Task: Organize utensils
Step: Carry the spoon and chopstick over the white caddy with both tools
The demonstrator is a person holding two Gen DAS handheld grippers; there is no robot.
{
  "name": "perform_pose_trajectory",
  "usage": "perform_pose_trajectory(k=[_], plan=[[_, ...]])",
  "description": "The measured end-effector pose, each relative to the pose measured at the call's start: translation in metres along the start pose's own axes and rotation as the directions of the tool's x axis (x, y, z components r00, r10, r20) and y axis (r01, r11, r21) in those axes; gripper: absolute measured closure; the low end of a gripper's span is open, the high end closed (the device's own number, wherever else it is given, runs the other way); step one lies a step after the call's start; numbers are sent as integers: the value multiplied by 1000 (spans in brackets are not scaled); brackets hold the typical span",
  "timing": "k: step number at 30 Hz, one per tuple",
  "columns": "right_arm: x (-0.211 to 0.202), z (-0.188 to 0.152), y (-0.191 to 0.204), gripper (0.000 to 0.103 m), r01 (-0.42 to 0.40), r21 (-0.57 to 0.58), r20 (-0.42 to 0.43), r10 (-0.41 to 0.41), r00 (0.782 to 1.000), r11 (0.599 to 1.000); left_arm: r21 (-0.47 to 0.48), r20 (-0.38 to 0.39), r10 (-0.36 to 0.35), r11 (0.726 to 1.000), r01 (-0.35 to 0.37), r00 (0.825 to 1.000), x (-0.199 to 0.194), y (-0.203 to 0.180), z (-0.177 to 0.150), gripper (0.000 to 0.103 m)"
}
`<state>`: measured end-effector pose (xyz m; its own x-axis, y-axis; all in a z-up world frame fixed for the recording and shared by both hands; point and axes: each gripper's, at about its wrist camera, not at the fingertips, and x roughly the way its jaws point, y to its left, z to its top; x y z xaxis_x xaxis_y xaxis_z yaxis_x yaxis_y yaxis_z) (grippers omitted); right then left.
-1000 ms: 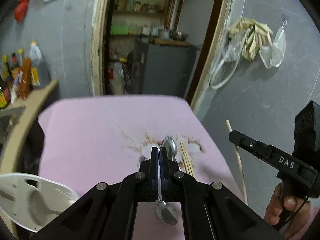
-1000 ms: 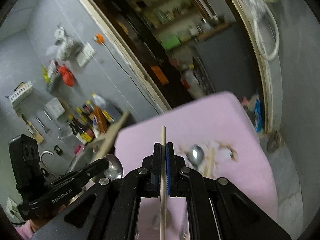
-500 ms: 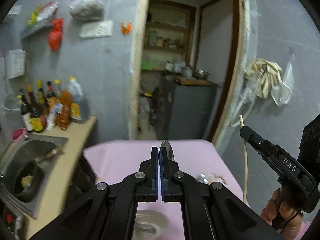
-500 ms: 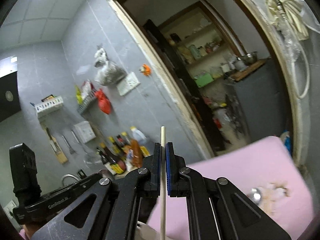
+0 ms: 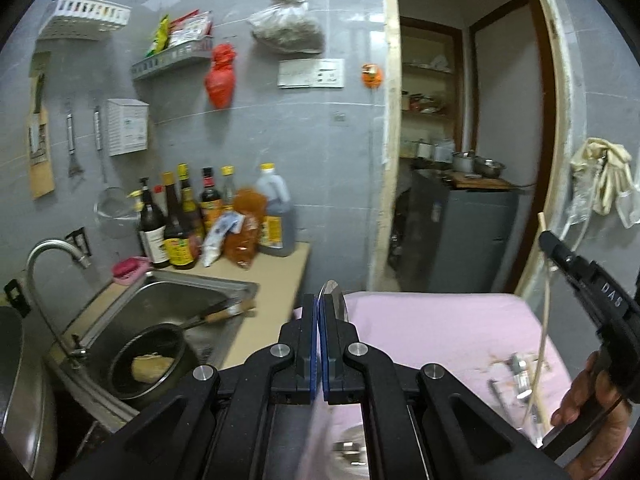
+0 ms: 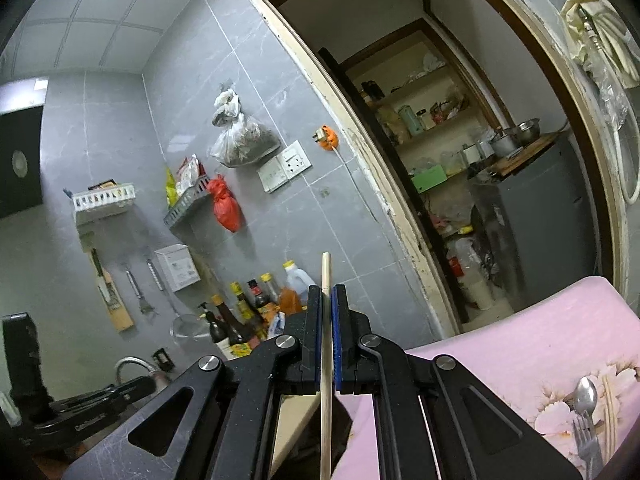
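Note:
My left gripper (image 5: 319, 308) is shut on a metal spoon (image 5: 335, 300), whose bowl sticks up past the fingertips. My right gripper (image 6: 327, 300) is shut on a single wooden chopstick (image 6: 326, 276) that stands upright between the pads. Seen from the left wrist, the right gripper (image 5: 554, 246) is at the right with the chopstick (image 5: 543, 320) hanging below it over the pink tablecloth (image 5: 440, 328). On the cloth's flower print lie a spoon (image 6: 586, 390), a fork (image 6: 586, 436) and another chopstick (image 6: 608, 412). The left gripper (image 6: 140, 386) shows dark at the lower left.
A steel sink (image 5: 192, 292) with a black pan (image 5: 148, 360) and a tap (image 5: 48, 252) lies to the left. Sauce bottles (image 5: 192, 216) stand on the counter by the wall. An open doorway (image 5: 460, 160) with a grey cabinet (image 5: 468, 240) is behind the table.
Both grippers have risen and swung left, away from the table's flower print toward the sink and wall. Each keeps its hold, the left on the spoon, the right on the chopstick.

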<state>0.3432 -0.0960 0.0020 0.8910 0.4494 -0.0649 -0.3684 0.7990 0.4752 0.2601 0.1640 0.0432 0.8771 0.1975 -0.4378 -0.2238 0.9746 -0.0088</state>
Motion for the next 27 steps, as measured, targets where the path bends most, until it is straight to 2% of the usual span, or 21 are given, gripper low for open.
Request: perform_pose_trajectory(k=[4,11,15,20,27], plan=[[6,-16,-3,99,47,-12,-1,-47,999,999,4,7,18,1000,-18,1000,9,6,-14,101],[8,-27,-14,99,139,-48,11,-139,990,989,15,59,8,1000,-9,998,19,-5,-36,101],[8,-32,-15,99,182,-75,25,-180,983,980,81,107,31,996,-40,994,21,-20,-49,101],[10,-42,-9,99,184,-126,18,-183,983,975,142,119,51,988,-67,992,26,-31,-63,101],[8,-55,-2,99,165,-189,-2,-169,986,968,172,131,48,983,-70,990,26,-39,-76,101]])
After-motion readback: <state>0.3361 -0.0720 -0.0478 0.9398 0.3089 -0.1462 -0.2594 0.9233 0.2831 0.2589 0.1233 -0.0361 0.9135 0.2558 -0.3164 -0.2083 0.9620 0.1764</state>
